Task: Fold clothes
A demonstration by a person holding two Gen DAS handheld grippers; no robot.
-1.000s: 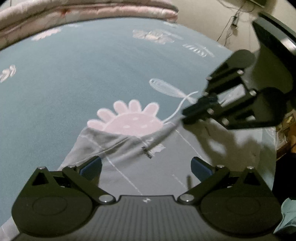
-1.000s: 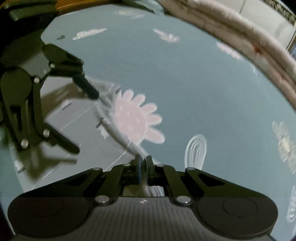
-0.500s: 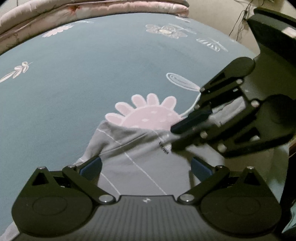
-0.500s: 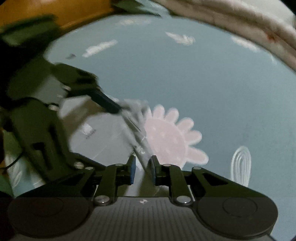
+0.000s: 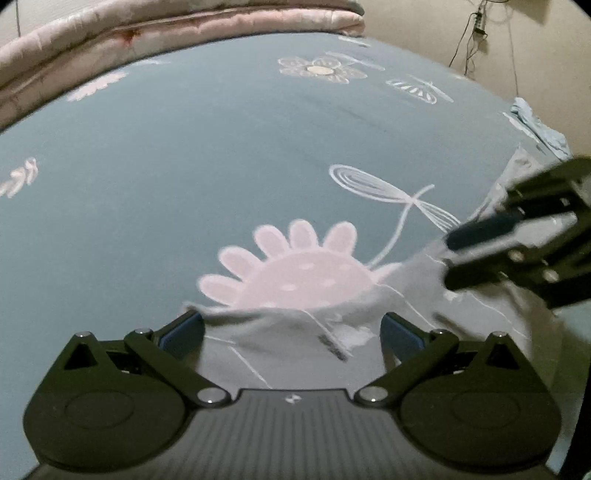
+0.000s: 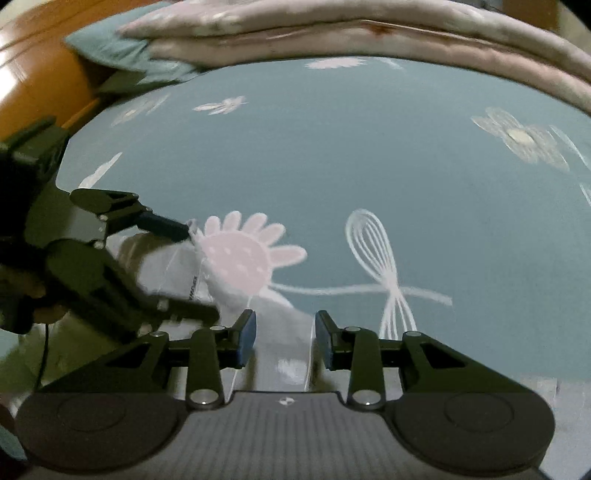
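Garment (image 5: 295, 343) is seen in the left wrist view as a grey piece with thin white lines and a small dark print, lying flat on the sheet (image 5: 184, 166) at the near edge of the frame. Its far edge overlaps the base of a pink flower print (image 5: 291, 273). The left gripper (image 5: 291, 332) is held wide open above the cloth, blue pads well apart, with nothing pressed between them. The right gripper (image 5: 476, 254) enters from the right (blurred), its fingers over the garment's right part. A folded pink quilt (image 5: 166, 37) is noted along the far side of the sheet, and cables hang on the wall (image 5: 476, 29).

From the right wrist view, the right gripper (image 6: 284, 336) is found with jaws opening; grey cloth (image 6: 280, 332) lies in the gap between the pads, which are not pressing on it. The left gripper (image 6: 184, 269) is seen at the left, spread open over the garment's other end, one fingertip beside the cloth's far corner. The flower print (image 6: 243, 258) is partly covered by that corner. A white dragonfly-like print (image 6: 373, 247) lies to the right, clear of the garment. A wooden headboard (image 6: 33, 66) is visible at the upper left.
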